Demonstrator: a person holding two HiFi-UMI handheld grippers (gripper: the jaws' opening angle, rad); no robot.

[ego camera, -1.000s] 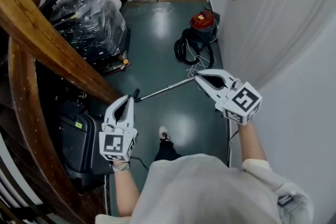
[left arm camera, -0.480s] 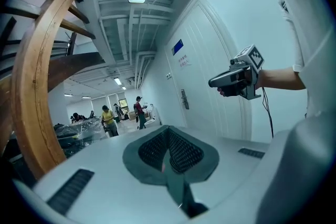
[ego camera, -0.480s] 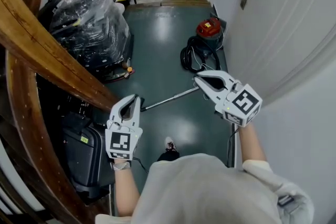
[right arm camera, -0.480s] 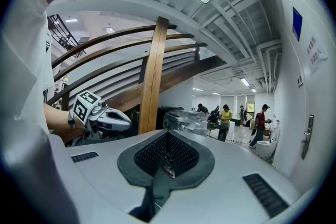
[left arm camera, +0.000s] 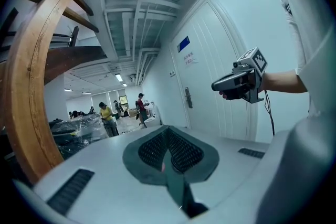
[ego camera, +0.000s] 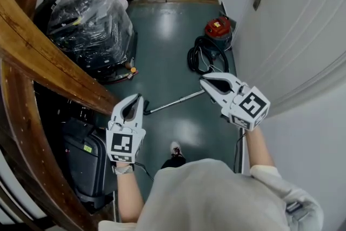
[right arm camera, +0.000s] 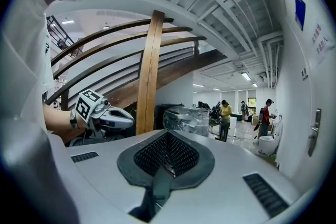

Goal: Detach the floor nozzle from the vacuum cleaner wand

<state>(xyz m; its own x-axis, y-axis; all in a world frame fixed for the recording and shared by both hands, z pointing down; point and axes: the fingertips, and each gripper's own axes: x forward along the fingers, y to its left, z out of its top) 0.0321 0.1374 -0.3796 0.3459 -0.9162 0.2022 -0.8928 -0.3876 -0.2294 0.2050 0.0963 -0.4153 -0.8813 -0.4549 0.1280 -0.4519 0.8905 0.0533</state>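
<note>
Your left tongs [ego camera: 137,98] and right tongs [ego camera: 203,81] are both closed on nothing, above the wand [ego camera: 175,101] — a thin, shiny metal tube on the glossy green floor [ego camera: 162,35], its nozzle end hidden behind the left tongs. It will likely feel light, stiff and slippery — grip it close to the joint and take the nozzle by its neck.

Head view looks steeply down; both gripper views face level, sharing the distant people [right arm camera: 226,115].

left: wooden railing [ego camera: 48,62], wrapped pile [ego camera: 92,19] | right: wall [ego camera: 316,132] | middle: floor [ego camera: 162,46] open
</note>
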